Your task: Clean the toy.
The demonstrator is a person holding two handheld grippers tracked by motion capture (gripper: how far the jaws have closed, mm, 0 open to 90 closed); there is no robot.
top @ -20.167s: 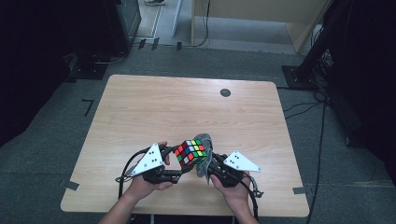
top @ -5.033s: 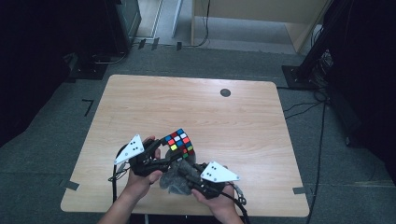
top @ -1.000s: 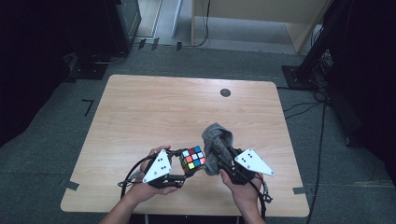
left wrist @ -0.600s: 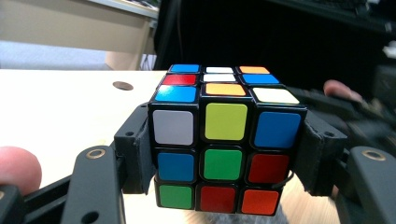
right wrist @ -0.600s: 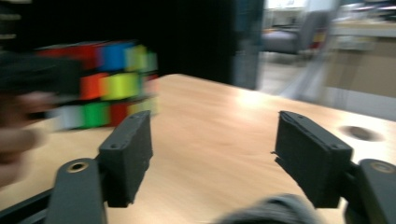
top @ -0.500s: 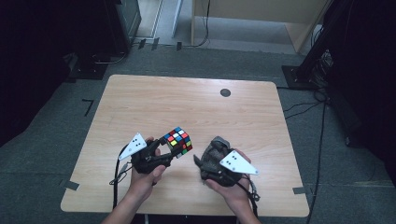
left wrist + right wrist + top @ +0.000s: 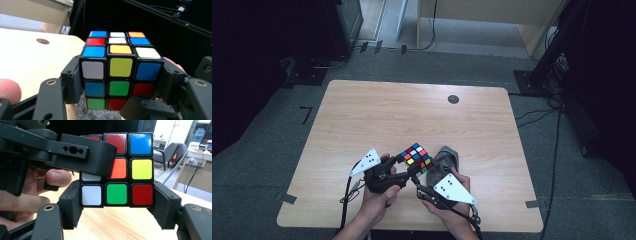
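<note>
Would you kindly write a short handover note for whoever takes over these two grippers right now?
Left gripper: shut on the puzzle cube, holding it just above the table near the front edge.
Right gripper: its fingers bracket the cube's bottom layer; they have just been closing, and I cannot tell whether the pads press yet.
Grey cloth: bunched on the table, right beside the cube on its right.
Done: cube lifted and presented between both grippers.
Left: probably firm up the right grip before turning that layer; the cube looks scrambled.
</note>
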